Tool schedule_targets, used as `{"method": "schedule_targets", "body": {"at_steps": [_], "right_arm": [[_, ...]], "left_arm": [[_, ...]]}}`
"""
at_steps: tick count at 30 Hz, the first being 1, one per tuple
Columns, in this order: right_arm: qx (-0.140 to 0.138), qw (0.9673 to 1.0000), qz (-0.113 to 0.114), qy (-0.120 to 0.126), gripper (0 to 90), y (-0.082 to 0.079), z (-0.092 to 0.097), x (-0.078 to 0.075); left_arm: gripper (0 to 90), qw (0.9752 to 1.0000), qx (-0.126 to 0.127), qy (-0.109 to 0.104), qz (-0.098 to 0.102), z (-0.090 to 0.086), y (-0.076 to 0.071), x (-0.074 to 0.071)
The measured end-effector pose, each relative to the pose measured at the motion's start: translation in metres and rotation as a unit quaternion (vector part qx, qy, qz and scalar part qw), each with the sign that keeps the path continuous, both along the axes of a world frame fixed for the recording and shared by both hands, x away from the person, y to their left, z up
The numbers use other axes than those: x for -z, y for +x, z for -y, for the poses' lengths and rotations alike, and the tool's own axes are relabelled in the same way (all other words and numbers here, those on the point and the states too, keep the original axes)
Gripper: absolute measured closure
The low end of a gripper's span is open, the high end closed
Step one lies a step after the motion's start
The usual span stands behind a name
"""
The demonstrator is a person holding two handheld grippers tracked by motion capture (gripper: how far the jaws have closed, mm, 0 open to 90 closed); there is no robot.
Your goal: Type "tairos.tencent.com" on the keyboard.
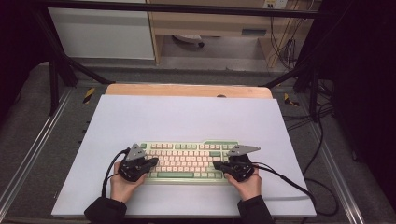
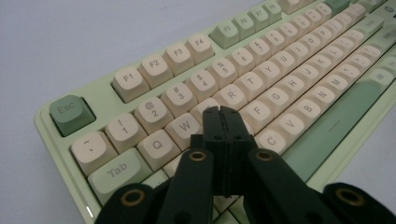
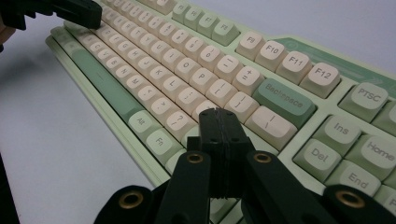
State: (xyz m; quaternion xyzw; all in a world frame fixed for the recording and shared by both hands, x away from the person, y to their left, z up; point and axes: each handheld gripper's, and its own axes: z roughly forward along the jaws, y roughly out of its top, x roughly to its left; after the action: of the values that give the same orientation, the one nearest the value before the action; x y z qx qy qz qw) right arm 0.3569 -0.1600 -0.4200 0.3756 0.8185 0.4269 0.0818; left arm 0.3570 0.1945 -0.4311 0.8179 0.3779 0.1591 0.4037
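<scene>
You look to be typing on the green-and-cream keyboard lying near the bench's front edge, both jaws pressed together, left gripper over E/D, right gripper near Enter; press down gently next.

The keyboard lies on the white board, between the two grippers: left gripper fingertips over its left end, right gripper fingertips over its right end.

Overhead looks down; gripper views (close, low) share the keyboard.
</scene>
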Motion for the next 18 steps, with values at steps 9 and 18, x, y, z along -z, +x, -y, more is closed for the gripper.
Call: {"method": "schedule_targets", "body": {"at_steps": [9, 18], "right_arm": [[-0.003, 1.0, 0.001, -0.003, 90.0, 0.0004, -0.0003, 0.0015], [-0.002, 1.0, -0.002, -0.005, 90.0, 0.0002, -0.0005, 0.0014]], "left_arm": [[90.0, 1.0, -0.001, 0.003, 0.006, 0.0014, -0.0007, 0.0046], [90.0, 1.0, 0.002, -0.001, 0.005, -0.0002, -0.0013, 0.0037]]}}
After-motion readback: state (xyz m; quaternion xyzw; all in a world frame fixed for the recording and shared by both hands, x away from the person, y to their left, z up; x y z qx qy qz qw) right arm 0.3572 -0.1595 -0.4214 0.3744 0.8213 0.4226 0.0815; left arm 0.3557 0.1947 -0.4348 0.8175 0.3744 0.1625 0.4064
